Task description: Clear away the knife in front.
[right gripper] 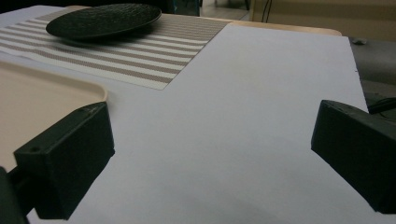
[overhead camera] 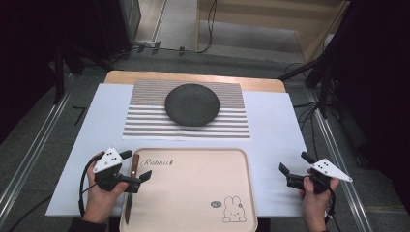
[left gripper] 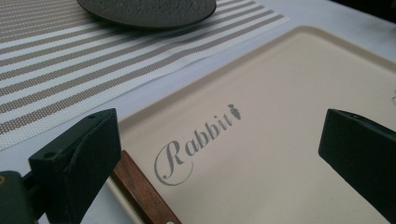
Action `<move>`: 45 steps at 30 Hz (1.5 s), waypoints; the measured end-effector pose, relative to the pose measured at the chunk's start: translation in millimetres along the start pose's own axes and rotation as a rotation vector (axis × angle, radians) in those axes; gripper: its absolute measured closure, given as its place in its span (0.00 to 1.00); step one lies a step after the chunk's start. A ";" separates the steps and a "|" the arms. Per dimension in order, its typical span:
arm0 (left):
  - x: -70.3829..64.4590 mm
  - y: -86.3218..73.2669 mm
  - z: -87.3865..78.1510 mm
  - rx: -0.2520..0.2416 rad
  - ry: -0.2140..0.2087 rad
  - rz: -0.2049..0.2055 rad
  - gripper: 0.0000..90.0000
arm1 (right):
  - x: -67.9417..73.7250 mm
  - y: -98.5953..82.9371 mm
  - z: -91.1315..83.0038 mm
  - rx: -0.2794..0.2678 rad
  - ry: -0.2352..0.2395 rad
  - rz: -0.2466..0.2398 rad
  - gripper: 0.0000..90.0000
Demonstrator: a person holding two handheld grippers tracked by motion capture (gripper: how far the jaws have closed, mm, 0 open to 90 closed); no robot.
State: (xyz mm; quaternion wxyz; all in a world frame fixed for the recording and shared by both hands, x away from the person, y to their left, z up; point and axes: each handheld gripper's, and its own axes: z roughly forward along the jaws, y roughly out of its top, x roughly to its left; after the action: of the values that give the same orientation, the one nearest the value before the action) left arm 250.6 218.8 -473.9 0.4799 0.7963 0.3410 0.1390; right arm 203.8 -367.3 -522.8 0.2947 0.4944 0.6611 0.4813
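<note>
Your left gripper [overhead camera: 135, 166] hangs over the left edge of the beige rectangular plastic tray printed with a rabbit [overhead camera: 193, 193], jaws spread wide and holding nothing. The wooden-handled table knife [overhead camera: 131, 186] lies along that left edge of the tray, handle toward the far side, blade toward you; in the left gripper view the brown handle [left gripper: 140, 189] passes just beside the left jaw, not between the pads. Your right gripper [overhead camera: 293, 169] hovers over the white table cover [overhead camera: 275, 125] near the right edge of the table, well apart from the tray, jaws equally wide and empty.

Hazards from this position:

- Misaligned closure. The handle sits outside the jaw gap. Closing now would likely pinch air or strike the tray rim.
- Low profile. The knife lies flat against the tray rim; one jaw may ride over it and push it sideways, possibly off the tray onto the table cover.
- Tray shift. A downward press on the rim could tip or slide the light tray, since nothing steadies it.
- Blade end. A grip far from the handle's middle may let the knife swing.

The dark round textured plate [overhead camera: 192, 104] rests on the striped woven placemat [overhead camera: 232, 121] at the far side, clear of both grippers.
</note>
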 end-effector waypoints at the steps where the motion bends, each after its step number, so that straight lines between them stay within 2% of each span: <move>1: 0.4 -0.3 -0.9 -0.006 0.016 -0.001 0.00 | 0.0 0.0 0.0 0.000 0.000 -0.001 0.00; 3: 2.9 -0.7 -2.5 -0.004 0.016 -0.004 0.00 | 0.0 0.0 0.0 0.001 0.000 -0.002 0.00; 9: 8.6 -1.9 -8.6 -0.022 0.060 -0.001 0.00 | -0.1 0.0 -0.1 0.000 0.001 -0.001 0.00; 21: 25.9 -6.8 -21.8 -0.044 0.115 -0.031 0.00 | 0.0 0.0 -0.1 0.000 0.000 -0.001 0.00; 33: 49.7 -16.1 -39.1 -0.061 0.177 -0.091 0.00 | -0.1 0.0 -0.3 -0.001 0.001 -0.001 0.00; 38: 57.4 -19.6 -45.4 -0.063 0.204 -0.102 0.00 | 0.0 0.0 -0.2 -0.001 0.002 -0.001 0.00; 45: 65.1 -24.0 -54.1 -0.086 0.221 -0.121 0.00 | 0.0 0.0 -0.2 -0.002 0.001 -0.002 0.00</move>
State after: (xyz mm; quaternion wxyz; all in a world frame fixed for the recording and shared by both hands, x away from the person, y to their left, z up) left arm 258.5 306.5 -474.3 0.4807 0.7327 0.4329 0.2112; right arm 203.6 -367.4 -522.8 0.2953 0.4935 0.6611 0.4818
